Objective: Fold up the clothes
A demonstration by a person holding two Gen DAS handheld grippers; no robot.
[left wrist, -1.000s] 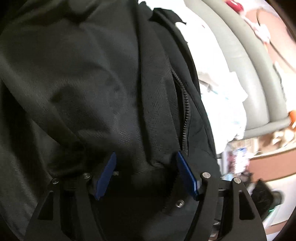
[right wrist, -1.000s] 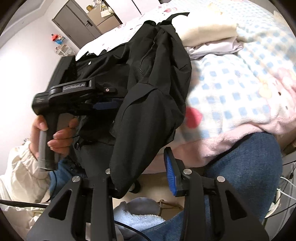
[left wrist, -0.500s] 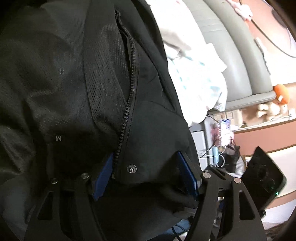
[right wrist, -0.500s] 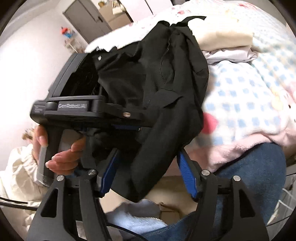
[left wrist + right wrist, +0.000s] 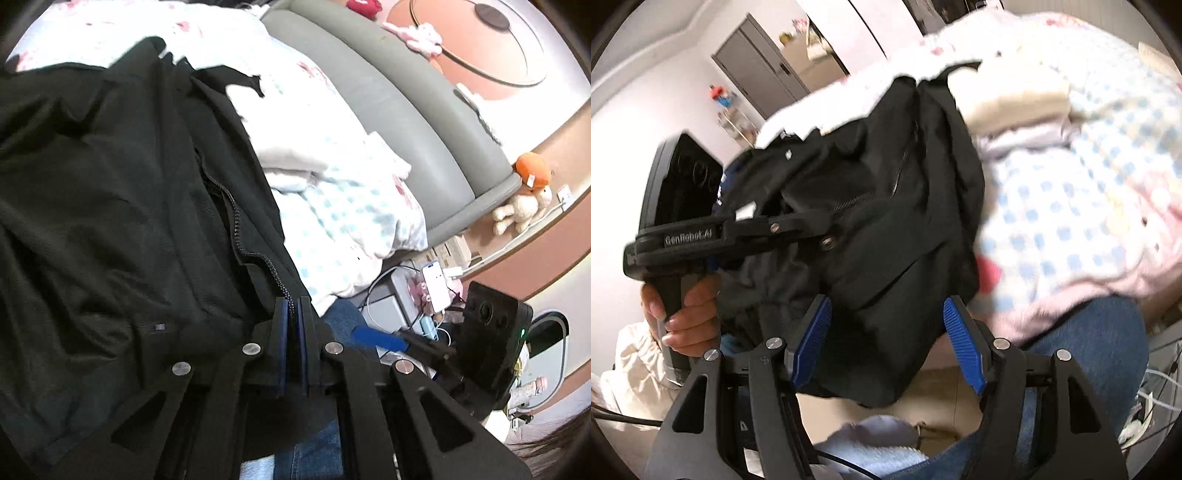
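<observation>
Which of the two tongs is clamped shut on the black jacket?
The left tongs: their blue pads are pressed together on the black jacket at its zipper edge. The right tongs stand wide open, the jacket's hem hanging loose between the pads.

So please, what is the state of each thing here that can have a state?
Left gripper: shut on the black zip-up jacket's edge.
Right gripper: open, jacket fabric hanging between its fingers.
Black zip-up jacket: unzipped, bunched, partly lifted off the bed.
White smartphone: screen lit.
Grey door: closed.
</observation>
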